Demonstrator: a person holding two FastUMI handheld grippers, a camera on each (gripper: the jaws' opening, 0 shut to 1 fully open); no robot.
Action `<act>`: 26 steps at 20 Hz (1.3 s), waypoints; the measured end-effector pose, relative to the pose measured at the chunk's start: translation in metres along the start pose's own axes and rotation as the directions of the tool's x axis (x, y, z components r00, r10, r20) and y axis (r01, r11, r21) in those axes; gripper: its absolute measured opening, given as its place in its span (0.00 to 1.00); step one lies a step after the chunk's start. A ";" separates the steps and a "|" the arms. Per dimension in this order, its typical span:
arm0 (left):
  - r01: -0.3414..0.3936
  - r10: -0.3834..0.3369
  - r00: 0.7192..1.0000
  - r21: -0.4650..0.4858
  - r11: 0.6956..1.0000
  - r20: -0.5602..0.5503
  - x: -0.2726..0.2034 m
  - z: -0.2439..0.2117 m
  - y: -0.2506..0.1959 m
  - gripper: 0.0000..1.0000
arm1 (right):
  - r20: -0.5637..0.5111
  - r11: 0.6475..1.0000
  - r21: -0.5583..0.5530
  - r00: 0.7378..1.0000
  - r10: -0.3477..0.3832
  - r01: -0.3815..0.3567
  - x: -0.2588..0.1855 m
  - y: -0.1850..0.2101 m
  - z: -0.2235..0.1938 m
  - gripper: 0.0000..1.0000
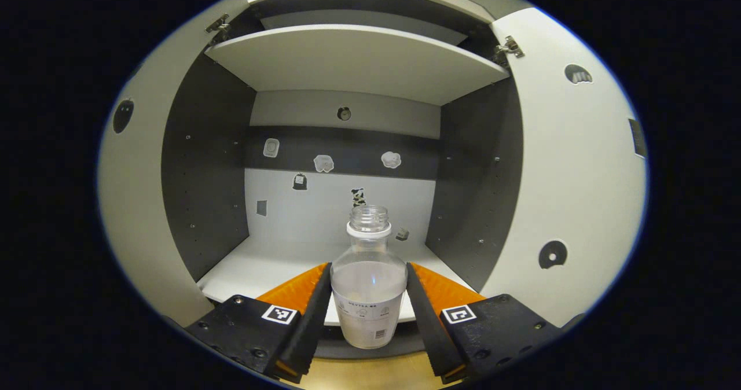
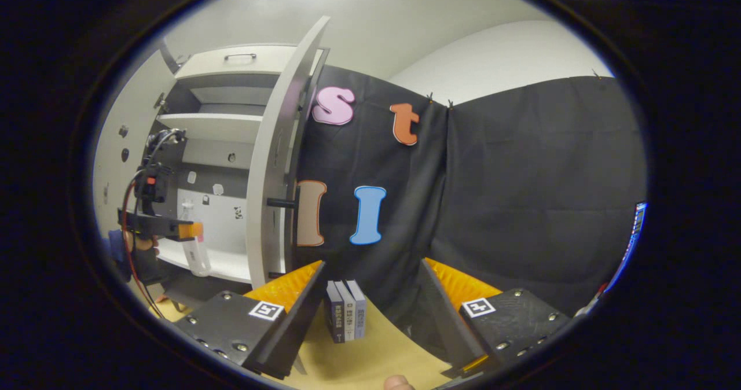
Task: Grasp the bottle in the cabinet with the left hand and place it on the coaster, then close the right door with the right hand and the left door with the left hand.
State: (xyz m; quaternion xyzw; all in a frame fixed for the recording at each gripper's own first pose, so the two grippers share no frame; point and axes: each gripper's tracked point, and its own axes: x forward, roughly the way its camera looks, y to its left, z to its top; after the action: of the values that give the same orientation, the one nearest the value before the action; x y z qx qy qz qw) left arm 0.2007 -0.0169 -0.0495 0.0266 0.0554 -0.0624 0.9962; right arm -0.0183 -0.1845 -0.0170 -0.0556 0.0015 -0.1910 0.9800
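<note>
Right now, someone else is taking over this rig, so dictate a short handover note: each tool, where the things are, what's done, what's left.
Left tool: shut on the clear uncapped bottle, which sits at the front edge of the cabinet's lower shelf.
Right tool: open and holding nothing, over the tabletop near three small boxes.
Both doors, left door and right door, stand open.
Done: grasp.
Left: move bottle to coaster, close right door, then left door.

The print on the bottle's label [image 1: 367, 315] and on the spines of the three books [image 2: 345, 318] is too small to read.
</note>
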 end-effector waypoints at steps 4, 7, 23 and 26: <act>0.058 -0.058 0.998 0.021 0.998 -0.005 -0.042 -0.020 -0.008 0.76 | 0.005 1.000 0.008 1.000 0.010 -0.010 -0.006 -0.004 0.003 0.96; 0.101 -0.100 0.995 0.023 0.995 -0.013 -0.067 -0.040 -0.013 0.76 | 0.008 1.000 0.022 1.000 0.012 -0.012 -0.009 -0.007 0.007 0.96; 0.291 -0.291 0.954 0.001 0.957 -0.068 -0.140 -0.175 -0.030 0.76 | -0.013 0.998 0.014 0.998 -0.057 0.057 0.000 -0.033 0.008 0.96; 0.307 -0.306 0.949 -0.006 0.952 -0.081 -0.147 -0.198 -0.035 0.76 | -0.015 0.997 0.017 0.997 -0.077 0.077 0.007 -0.046 0.012 0.96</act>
State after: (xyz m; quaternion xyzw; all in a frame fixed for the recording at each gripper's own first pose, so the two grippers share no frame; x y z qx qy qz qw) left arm 0.0302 -0.0221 -0.2310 0.0234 0.0988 -0.2153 0.9713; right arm -0.0288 -0.2281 0.0002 -0.0455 0.0048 -0.2291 0.9723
